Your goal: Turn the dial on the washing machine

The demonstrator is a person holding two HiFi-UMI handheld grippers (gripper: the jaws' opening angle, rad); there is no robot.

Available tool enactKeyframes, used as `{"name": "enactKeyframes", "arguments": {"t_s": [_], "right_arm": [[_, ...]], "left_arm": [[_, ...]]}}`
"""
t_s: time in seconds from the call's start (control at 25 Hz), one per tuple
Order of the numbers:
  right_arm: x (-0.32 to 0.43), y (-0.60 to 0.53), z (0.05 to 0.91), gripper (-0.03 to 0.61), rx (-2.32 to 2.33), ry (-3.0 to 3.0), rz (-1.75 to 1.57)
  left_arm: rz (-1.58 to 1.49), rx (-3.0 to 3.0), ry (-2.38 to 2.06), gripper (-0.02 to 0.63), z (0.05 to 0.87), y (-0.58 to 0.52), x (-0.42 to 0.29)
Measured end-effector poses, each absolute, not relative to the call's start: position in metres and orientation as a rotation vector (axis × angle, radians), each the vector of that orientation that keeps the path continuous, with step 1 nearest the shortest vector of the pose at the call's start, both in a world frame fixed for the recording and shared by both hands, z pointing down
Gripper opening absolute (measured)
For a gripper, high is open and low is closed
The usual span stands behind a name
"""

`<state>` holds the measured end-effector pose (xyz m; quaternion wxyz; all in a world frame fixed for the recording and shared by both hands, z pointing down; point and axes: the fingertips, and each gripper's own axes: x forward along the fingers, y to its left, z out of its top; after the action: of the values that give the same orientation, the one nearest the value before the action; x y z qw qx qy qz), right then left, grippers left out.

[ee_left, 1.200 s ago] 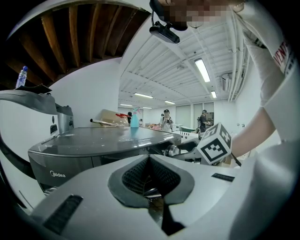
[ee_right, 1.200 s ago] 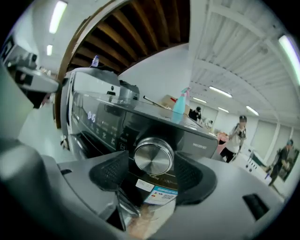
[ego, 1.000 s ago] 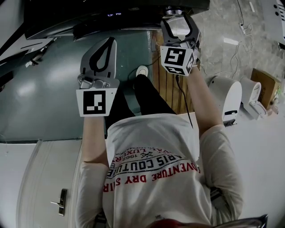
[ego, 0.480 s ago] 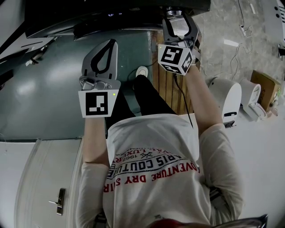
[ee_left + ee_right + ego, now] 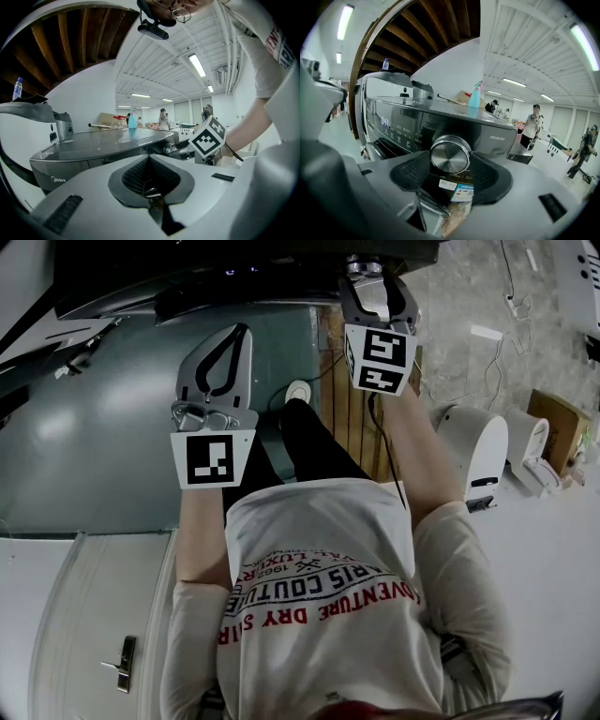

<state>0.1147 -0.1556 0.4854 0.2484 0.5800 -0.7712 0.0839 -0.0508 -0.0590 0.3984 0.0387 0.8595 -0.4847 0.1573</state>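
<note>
The washing machine (image 5: pixel 234 282) is dark grey, with a lit display on its control panel (image 5: pixel 393 124). Its round metal dial (image 5: pixel 450 154) sits at the panel's right end, seen as a small silver knob (image 5: pixel 366 262) in the head view. My right gripper (image 5: pixel 367 276) reaches onto it. The two black pads (image 5: pixel 412 171) flank the dial and press its sides, so it is shut on the dial. My left gripper (image 5: pixel 234 331) hangs in front of the machine's door, apart from the panel. Its fingertips (image 5: pixel 149 159) meet with nothing between them.
A glass door (image 5: pixel 94 427) lies below the left gripper. A wooden panel (image 5: pixel 352 418) stands right of the machine, with white appliances (image 5: pixel 478 442) and a cardboard box (image 5: pixel 558 423) beyond. A blue spray bottle (image 5: pixel 474 97) stands on the machine's top. People (image 5: pixel 533 123) stand far behind.
The right gripper's marker cube has rolled from tilted to nearly square while staying at the dial. The left gripper has barely shifted.
</note>
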Motion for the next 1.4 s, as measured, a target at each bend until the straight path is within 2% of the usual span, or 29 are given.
{"name": "enactKeyframes", "arguments": {"t_s": [0.32, 0.52, 0.84, 1.2, 1.4], "right_arm": [[0.112, -0.155, 0.487, 0.287, 1.505, -2.104, 0.154], [0.112, -0.151, 0.489, 0.319, 1.409, -2.065, -0.012], [0.109, -0.153, 0.489, 0.311, 1.295, -1.878, -0.398], [0.109, -0.152, 0.49, 0.282, 1.322, -1.888, -0.377], [0.111, -0.152, 0.488, 0.281, 1.376, -1.972, -0.248]], "left_arm": [[0.491, 2.626, -1.483, 0.017, 0.399, -0.058, -0.05], [0.551, 2.693, -1.444, 0.017, 0.395, -0.055, -0.043], [0.574, 2.717, -1.416, 0.017, 0.393, -0.051, -0.037], [0.564, 2.71, -1.416, 0.017, 0.395, -0.052, -0.033], [0.559, 2.686, -1.426, 0.017, 0.398, -0.051, -0.033]]}}
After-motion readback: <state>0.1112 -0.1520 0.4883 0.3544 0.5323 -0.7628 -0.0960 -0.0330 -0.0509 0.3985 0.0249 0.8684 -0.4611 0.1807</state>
